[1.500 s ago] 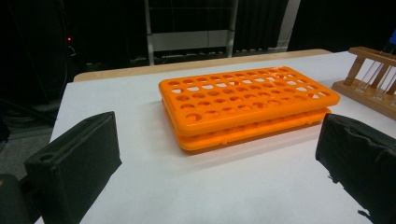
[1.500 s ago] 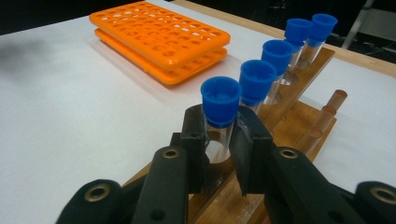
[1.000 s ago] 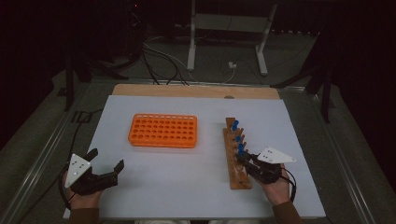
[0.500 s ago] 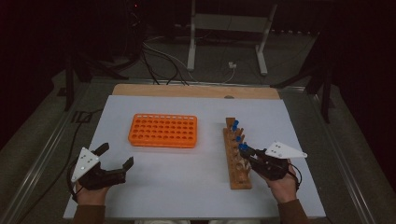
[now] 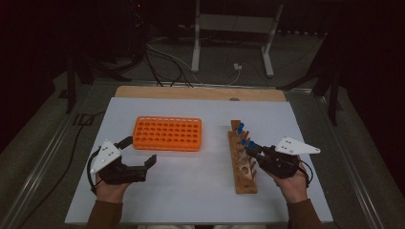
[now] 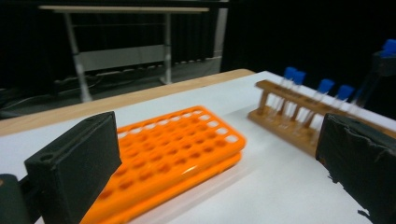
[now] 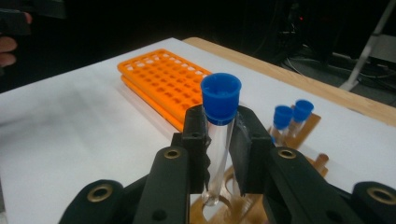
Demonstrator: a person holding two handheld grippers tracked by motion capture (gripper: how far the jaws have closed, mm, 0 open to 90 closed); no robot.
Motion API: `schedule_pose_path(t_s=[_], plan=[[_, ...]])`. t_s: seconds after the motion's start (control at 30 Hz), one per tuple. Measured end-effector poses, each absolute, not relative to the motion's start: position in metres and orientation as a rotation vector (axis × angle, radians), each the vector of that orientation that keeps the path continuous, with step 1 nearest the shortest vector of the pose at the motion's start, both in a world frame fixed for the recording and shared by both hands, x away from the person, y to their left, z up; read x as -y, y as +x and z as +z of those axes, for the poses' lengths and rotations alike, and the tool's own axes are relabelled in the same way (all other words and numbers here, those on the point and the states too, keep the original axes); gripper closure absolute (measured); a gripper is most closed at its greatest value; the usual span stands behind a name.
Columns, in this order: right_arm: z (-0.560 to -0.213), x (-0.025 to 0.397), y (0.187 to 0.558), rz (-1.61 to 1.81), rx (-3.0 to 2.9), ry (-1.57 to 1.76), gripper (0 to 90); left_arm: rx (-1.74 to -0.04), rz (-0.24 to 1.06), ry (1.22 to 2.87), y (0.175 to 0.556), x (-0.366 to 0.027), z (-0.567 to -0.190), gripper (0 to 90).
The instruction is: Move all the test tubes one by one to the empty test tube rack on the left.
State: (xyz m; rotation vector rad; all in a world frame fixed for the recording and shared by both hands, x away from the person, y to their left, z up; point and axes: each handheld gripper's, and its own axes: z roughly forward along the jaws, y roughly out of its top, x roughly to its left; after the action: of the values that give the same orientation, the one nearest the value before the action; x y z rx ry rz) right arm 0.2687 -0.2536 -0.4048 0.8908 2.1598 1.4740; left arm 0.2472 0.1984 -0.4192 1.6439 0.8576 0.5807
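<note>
— The room behind was dark, stands and cables on the floor, and the white table (image 5: pixel 200 191) lay lit in front of us. Where did we have the tube?

— In our right gripper (image 7: pixel 219 140), jaws closed on the clear tube (image 7: pixel 217 154) just under its blue cap (image 7: pixel 221 99). In the right gripper view its foot sat at a hole of the wooden rack (image 5: pixel 243 164) (we couldn't tell whether it was clear of the hole). The tube stood nearly upright, long axis up and down.

— And the other tubes?

— The remaining blue-capped tubes (image 6: pixel 308 100) stood in the wooden rack, toward its far end.

— Which way did the orange rack lie from that gripper?

— The orange rack (image 5: pixel 167 133) lay to the left of our right gripper (image 5: pixel 251 151) and a little farther out, well apart from it, long side running across the table. So we judged the next move a lift straight up, then a carry leftward, keeping the tube upright to meet a hole.

— Wasn't our left hand nearer the rack?

— It was. Our left gripper (image 5: pixel 142 151) hovered just beside the orange rack's near edge, jaws spread wide with nothing between them, as the left gripper view showed. It could steady the rack; the tube itself belonged to the right.
</note>
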Motion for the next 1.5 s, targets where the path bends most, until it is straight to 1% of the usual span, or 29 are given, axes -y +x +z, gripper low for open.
schedule_pose_path(t_s=[0.23, 0.3, 0.37, 0.57, 0.6, 0.63, 0.67, 0.77, 0.87, 0.9, 0.93, 0.97, 1.0, 1.17, 1.4, 1.5], plan=[[-0.399, 0.243, 0.272, 1.495, -2.166, 0.861, 76.6, -0.773, 0.527, 1.682, 0.262, -0.165, -0.409, 0.7], [-0.399, 0.238, 0.274, 1.495, -2.177, 0.855, 76.6, -0.727, 0.5, 1.715, 0.267, -0.148, -0.409, 0.7], [-0.4, 0.232, 0.276, 1.499, -2.187, 0.85, 76.6, -0.717, 0.49, 1.722, 0.269, -0.143, -0.409, 0.7], [-0.401, 0.214, 0.282, 1.513, -2.217, 0.835, 76.6, -0.694, 0.445, 1.755, 0.281, -0.118, -0.416, 7.9], [-0.401, 0.212, 0.283, 1.517, -2.22, 0.834, 76.6, -0.687, 0.428, 1.76, 0.284, -0.111, -0.419, 9.7], [-0.401, 0.212, 0.283, 1.517, -2.22, 0.834, 76.6, -0.687, 0.428, 1.76, 0.284, -0.111, -0.419, 13.9], [-0.4, 0.207, 0.285, 1.522, -2.224, 0.827, 76.6, -0.668, 0.411, 1.758, 0.285, -0.108, -0.422, 20.5], [-0.4, 0.201, 0.288, 1.528, -2.231, 0.825, 76.6, -0.641, 0.404, 1.79, 0.287, -0.093, -0.427, 21.3], [-0.401, 0.19, 0.292, 1.53, -2.252, 0.813, 76.6, -0.618, 0.4, 1.824, 0.288, -0.08, -0.431, 26.3], [-0.401, 0.19, 0.292, 1.53, -2.252, 0.813, 76.6, -0.615, 0.395, 1.831, 0.289, -0.076, -0.432, 26.3], [-0.401, 0.185, 0.292, 1.537, -2.26, 0.803, 76.6, -0.614, 0.392, 1.838, 0.29, -0.074, -0.433, 31.8], [-0.401, 0.185, 0.292, 1.537, -2.26, 0.803, 76.6, -0.613, 0.384, 1.842, 0.291, -0.071, -0.435, 31.8], [-0.401, 0.18, 0.294, 1.541, -2.265, 0.798, 76.6, -0.609, 0.379, 1.85, 0.292, -0.069, -0.436, 39.1], [-0.402, 0.172, 0.296, 1.539, -2.284, 0.784, 76.5, -0.574, 0.352, 1.862, 0.293, -0.061, -0.439, 50.6], [-0.404, 0.163, 0.295, 1.556, -2.301, 0.775, 76.5, -0.547, 0.37, 1.876, 0.292, -0.056, -0.44, 66.1], [-0.405, 0.161, 0.296, 1.554, -2.308, 0.771, 76.5, -0.538, 0.375, 1.884, 0.291, -0.055, -0.44, 71.3]])
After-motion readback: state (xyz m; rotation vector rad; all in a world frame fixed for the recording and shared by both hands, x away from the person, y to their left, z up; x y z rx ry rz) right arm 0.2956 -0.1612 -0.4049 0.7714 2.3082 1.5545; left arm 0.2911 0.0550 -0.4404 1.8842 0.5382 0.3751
